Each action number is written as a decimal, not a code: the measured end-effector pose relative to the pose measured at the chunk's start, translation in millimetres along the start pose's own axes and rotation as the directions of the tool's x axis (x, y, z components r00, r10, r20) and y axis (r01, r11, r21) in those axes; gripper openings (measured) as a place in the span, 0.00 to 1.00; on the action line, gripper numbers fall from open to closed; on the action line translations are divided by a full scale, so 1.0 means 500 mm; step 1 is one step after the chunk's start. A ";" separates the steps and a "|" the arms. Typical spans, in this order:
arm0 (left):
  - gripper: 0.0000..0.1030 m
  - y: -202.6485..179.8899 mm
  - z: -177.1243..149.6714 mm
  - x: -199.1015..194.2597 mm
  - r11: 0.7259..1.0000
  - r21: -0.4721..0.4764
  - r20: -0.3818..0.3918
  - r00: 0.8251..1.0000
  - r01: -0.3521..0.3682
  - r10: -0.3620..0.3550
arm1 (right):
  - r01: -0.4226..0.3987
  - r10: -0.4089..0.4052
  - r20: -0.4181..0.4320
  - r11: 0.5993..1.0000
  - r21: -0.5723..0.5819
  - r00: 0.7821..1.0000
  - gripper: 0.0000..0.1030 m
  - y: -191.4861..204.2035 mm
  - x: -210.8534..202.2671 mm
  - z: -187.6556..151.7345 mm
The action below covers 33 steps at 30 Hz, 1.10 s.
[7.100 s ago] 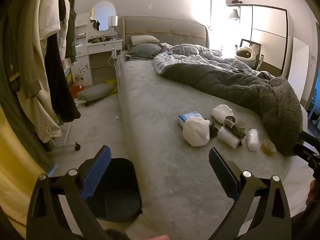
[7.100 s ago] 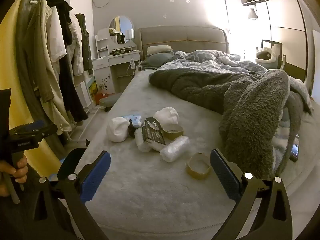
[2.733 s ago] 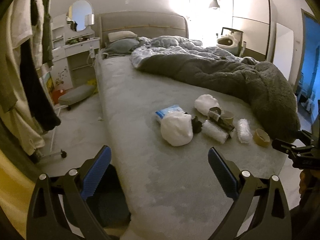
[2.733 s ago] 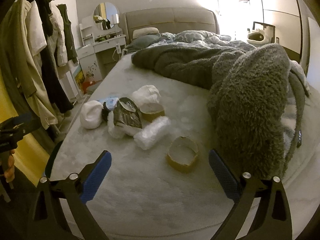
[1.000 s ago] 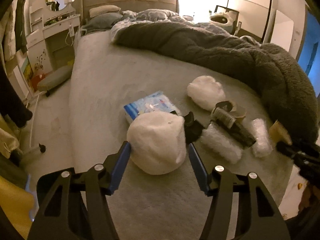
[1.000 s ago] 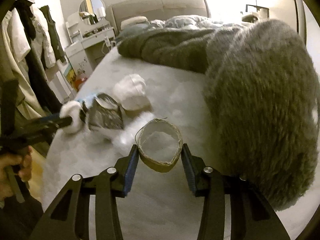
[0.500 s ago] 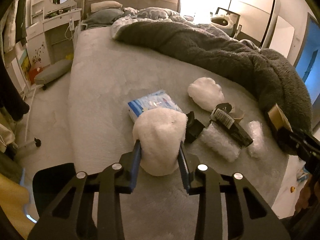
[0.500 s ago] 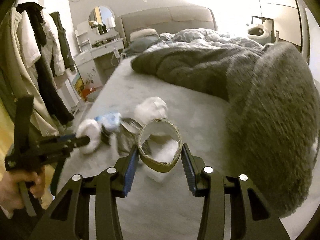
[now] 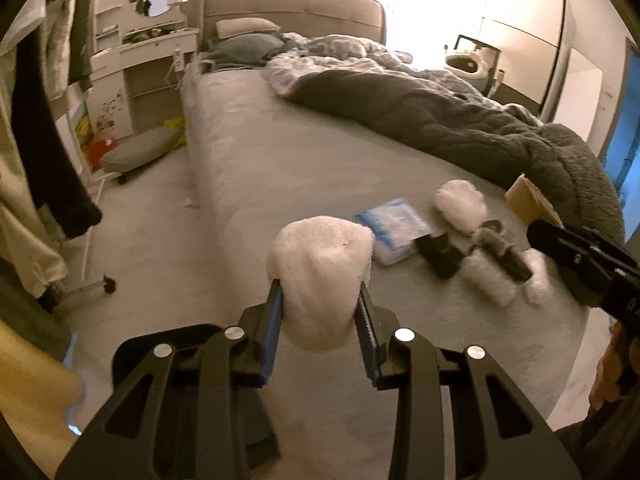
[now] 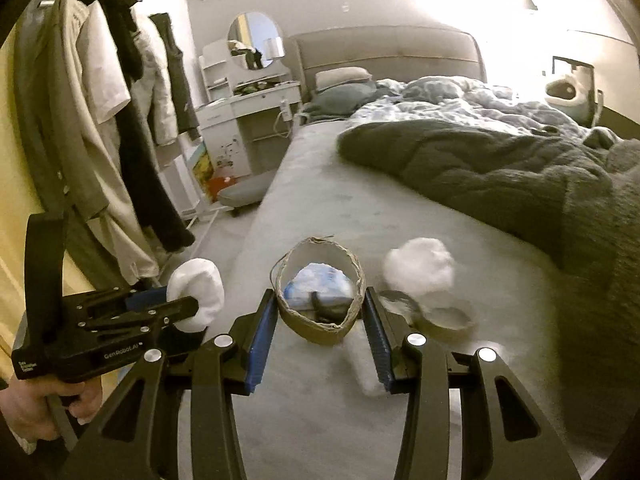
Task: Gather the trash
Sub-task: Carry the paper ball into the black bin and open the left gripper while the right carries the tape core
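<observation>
Overhead, grey bed (image 9: pixel 256 168); left claw (image 9: pixel 319 308) clamping white wad (image 9: pixel 320 268), right claw (image 10: pixel 320 312) clamping tape ring (image 10: pixel 318 292).

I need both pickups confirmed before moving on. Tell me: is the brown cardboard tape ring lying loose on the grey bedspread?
No: the brown cardboard tape ring is clamped between the right gripper's jaws, lifted off the grey bedspread.

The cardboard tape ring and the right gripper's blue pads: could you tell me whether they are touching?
Touching. The right wrist view shows the right gripper with both blue pads pressed against the cardboard tape ring, which is squeezed slightly oval.
</observation>
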<state>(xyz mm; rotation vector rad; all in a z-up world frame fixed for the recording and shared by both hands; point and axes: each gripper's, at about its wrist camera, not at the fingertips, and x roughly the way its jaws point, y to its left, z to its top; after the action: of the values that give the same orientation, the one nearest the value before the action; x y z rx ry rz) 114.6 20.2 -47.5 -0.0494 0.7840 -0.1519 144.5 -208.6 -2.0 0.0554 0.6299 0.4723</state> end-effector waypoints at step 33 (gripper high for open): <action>0.36 0.293 -0.153 0.102 0.974 -0.131 -0.401 0.909 -0.184 0.118 | -0.210 0.195 -0.125 0.970 -0.122 0.973 0.43 0.272 0.159 0.016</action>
<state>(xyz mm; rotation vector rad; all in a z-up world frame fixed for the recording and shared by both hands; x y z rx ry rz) 113.4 158.0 -152.0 -0.1183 1.1968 0.0565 149.9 -51.5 -13.6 -0.0349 0.7044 0.7187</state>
